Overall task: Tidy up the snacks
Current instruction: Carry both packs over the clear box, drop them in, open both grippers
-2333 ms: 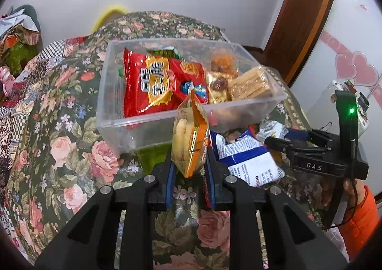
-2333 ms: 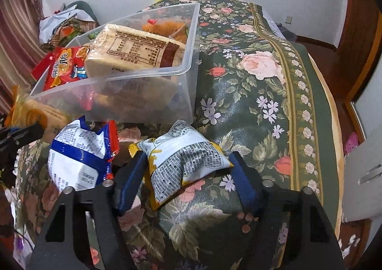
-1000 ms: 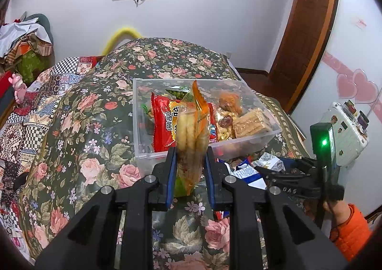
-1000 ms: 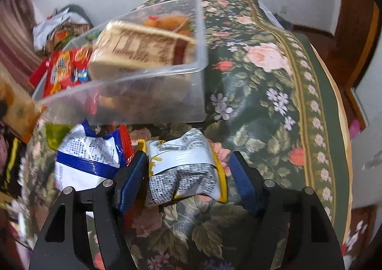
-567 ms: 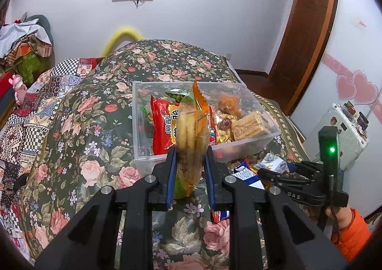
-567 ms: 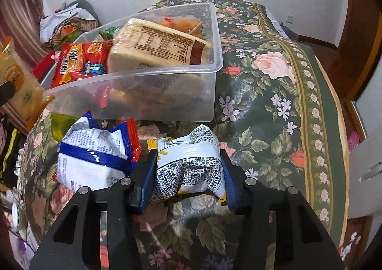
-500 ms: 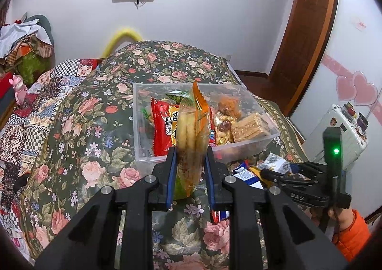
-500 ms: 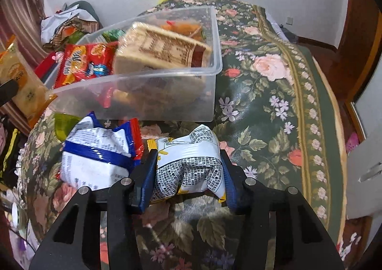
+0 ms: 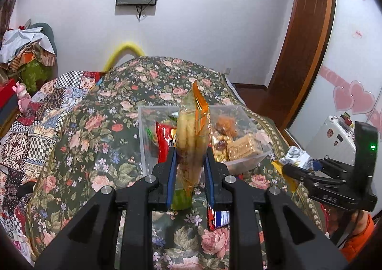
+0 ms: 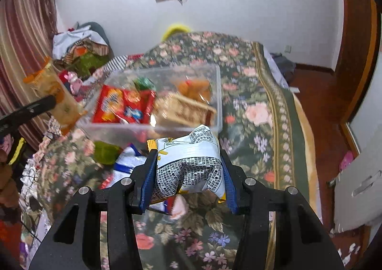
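Note:
My left gripper [image 9: 189,169] is shut on an orange-and-clear biscuit pack [image 9: 192,136], held upright above the flowered bedspread in front of the clear plastic bin [image 9: 143,141]. My right gripper [image 10: 188,174] is shut on a white-and-yellow snack bag [image 10: 191,162], lifted off the bed near the bin [image 10: 218,93]. The bin holds a red snack bag [image 10: 121,105], a tan wafer pack [image 10: 183,110] and other snacks. In the left wrist view the right gripper [image 9: 298,169] carries its bag [image 9: 294,157] at the right. The biscuit pack [image 10: 55,93] shows at the left of the right wrist view.
A blue-and-white snack bag [image 10: 126,162] and a green packet [image 10: 105,150] lie on the bedspread [image 10: 257,112] in front of the bin. Piled clothes [image 9: 26,50] sit far left. A wooden door frame [image 9: 308,38] and a white fridge [image 9: 339,133] stand right. An orange sleeve [image 9: 358,239] shows lower right.
The right gripper closed on the white-and-yellow bag and lifted it off the bed. The left gripper rose a little with the biscuit pack still clamped.

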Demonstrator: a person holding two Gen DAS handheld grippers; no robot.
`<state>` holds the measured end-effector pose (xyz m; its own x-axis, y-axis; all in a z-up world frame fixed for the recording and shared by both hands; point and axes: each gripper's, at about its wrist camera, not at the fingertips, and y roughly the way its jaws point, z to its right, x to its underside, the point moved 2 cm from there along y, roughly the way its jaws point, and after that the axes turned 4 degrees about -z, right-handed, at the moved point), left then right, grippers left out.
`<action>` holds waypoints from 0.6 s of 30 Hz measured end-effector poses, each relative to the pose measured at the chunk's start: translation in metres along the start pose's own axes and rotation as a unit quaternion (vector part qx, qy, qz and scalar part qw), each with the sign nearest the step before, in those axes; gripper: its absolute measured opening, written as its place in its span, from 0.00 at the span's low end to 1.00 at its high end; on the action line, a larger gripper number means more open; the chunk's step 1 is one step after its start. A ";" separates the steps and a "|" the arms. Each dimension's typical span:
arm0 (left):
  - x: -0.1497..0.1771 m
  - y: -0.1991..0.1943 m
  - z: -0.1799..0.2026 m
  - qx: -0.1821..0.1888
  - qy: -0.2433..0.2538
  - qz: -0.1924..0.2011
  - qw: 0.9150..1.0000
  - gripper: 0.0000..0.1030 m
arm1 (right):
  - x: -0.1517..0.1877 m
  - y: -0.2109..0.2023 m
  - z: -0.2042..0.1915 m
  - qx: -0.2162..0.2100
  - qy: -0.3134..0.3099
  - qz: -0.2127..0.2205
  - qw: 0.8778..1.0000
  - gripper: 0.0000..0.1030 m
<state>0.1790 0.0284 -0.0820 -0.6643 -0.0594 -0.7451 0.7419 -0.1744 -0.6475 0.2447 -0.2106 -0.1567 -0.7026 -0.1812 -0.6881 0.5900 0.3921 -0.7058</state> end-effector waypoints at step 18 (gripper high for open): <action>-0.040 0.048 -0.017 0.006 -0.011 -0.021 1.000 0.21 | -0.067 0.036 -0.038 -0.028 -0.026 0.033 0.999 0.44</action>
<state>0.2430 0.0394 -0.0858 -0.6965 -0.0729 -0.7138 0.7123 -0.1898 -0.6757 0.2980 -0.1506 -0.1292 -0.6398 -0.1991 -0.7423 0.6106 0.4549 -0.6482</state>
